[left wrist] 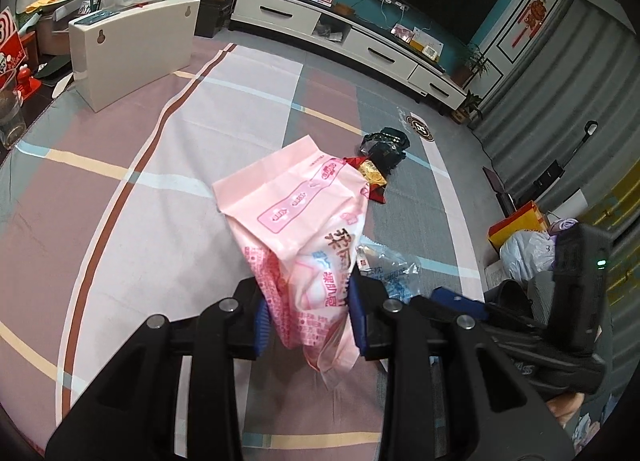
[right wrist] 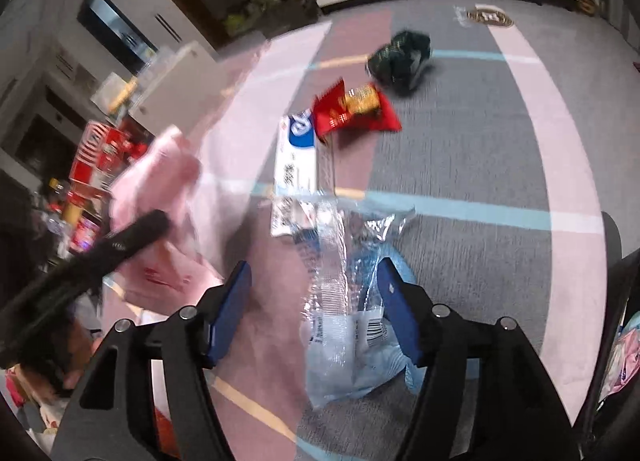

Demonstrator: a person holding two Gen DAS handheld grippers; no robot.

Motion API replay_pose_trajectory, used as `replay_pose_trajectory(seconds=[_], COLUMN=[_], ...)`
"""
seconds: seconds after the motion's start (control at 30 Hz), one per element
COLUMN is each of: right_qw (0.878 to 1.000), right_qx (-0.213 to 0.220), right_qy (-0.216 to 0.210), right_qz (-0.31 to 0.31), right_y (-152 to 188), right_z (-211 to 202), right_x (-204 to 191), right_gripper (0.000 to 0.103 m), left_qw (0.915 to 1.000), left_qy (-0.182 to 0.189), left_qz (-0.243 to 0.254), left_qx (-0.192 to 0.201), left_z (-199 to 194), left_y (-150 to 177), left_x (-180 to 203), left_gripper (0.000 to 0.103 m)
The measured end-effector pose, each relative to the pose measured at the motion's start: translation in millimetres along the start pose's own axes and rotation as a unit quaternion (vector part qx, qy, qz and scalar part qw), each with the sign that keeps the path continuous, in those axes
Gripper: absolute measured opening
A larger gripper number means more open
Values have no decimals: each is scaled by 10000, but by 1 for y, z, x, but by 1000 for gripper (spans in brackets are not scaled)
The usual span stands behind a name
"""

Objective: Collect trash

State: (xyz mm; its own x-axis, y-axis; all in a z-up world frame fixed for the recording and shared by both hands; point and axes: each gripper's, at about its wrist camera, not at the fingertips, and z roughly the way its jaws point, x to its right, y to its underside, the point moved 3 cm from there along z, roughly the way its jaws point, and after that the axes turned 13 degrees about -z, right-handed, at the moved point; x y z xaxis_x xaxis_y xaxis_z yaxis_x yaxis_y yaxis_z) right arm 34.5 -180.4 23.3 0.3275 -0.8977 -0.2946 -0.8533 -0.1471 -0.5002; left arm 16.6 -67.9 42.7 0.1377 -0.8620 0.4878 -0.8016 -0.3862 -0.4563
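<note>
My left gripper (left wrist: 310, 303) is shut on a pink printed plastic bag (left wrist: 296, 213), which stands up from its blue pads above the checked cloth. My right gripper (right wrist: 314, 273) is open just to its right, over a clear and blue plastic wrapper (right wrist: 348, 341) that lies between its fingers; the left pad is clear of it. That wrapper (left wrist: 394, 271) also shows beside the pink bag. Further off on the cloth lie a white and blue packet (right wrist: 296, 153), a red and yellow snack wrapper (right wrist: 354, 109) and a dark crumpled bag (right wrist: 400, 61). The pink bag (right wrist: 160, 181) appears blurred at the left.
A white box (left wrist: 132, 57) stands on the cloth at the far left, with a glass cup (left wrist: 8, 113) at the edge. A low white TV cabinet (left wrist: 340, 33) runs along the back wall. A box of bags and clutter (left wrist: 520, 245) sits on the floor at the right.
</note>
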Motion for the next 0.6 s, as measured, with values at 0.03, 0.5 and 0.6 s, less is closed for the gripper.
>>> replay_pose_trajectory(seconds=[0.03,0.5,0.6], right_qw=[10000,9981,9976], right_qx=[-74,273,563], right_qy=[21,347,183], right_qz=[3,-438,-369], right_y=[1,0,-2], right_z=[6,-5,-25], right_x=[0,-11,-12], right_gripper=[57,13,13], left_qw=[10000,10000,9998], left_qy=[-11,66,197], left_qz=[-30,-61,-13], left_qx=[-9,-15,9], left_z=[0,-2,-7], left_y=[0,3,4], left_x=[-2,-2,8], left_gripper=[32,32,32])
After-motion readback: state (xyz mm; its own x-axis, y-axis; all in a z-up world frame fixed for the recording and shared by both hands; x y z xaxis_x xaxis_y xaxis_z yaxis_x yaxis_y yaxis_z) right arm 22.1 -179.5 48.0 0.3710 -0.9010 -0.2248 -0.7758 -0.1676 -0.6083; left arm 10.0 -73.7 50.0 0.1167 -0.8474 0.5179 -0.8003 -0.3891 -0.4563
